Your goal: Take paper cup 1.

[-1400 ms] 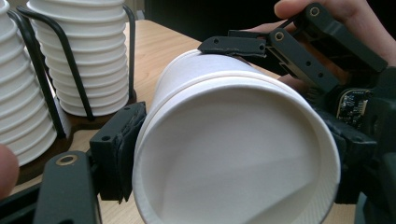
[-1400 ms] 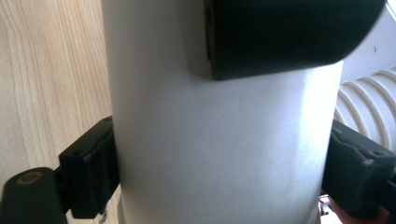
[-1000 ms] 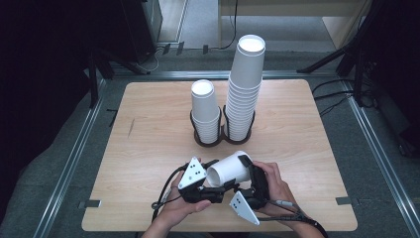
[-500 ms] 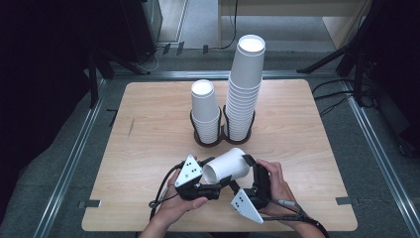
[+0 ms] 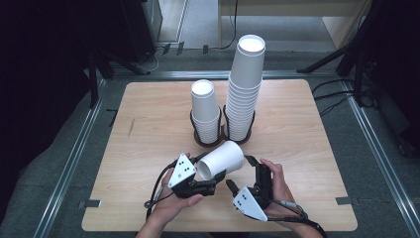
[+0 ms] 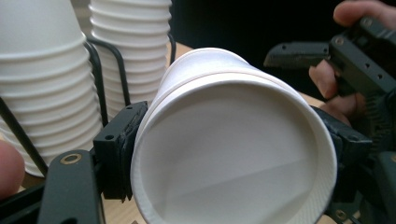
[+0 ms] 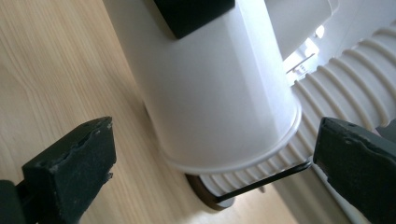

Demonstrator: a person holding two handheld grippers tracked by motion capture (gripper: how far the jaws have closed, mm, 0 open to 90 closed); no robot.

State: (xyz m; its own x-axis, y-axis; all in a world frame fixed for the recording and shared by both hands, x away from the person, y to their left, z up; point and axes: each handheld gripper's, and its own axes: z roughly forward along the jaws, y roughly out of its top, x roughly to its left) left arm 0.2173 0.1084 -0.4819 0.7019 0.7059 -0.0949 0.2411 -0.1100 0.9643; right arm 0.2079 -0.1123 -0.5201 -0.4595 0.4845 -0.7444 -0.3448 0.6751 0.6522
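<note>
A single white paper cup lies tilted on its side above the table's front, mouth toward the person. My left gripper is shut on it near the rim. In the left gripper view the cup shows its open mouth, with a black pad pressed on each side. My right gripper stands open just right of the cup, not touching it. In the right gripper view the cup sits ahead of the wide-apart jaws of the right gripper.
A black wire holder at the table's middle carries a short cup stack and a tall cup stack, close behind the held cup. Bare wooden table lies left and right. Dark stands and cables surround the table.
The left gripper has carried the cup a little farther from the person, toward the stacks. The right hand and its gripper have shifted only slightly.
</note>
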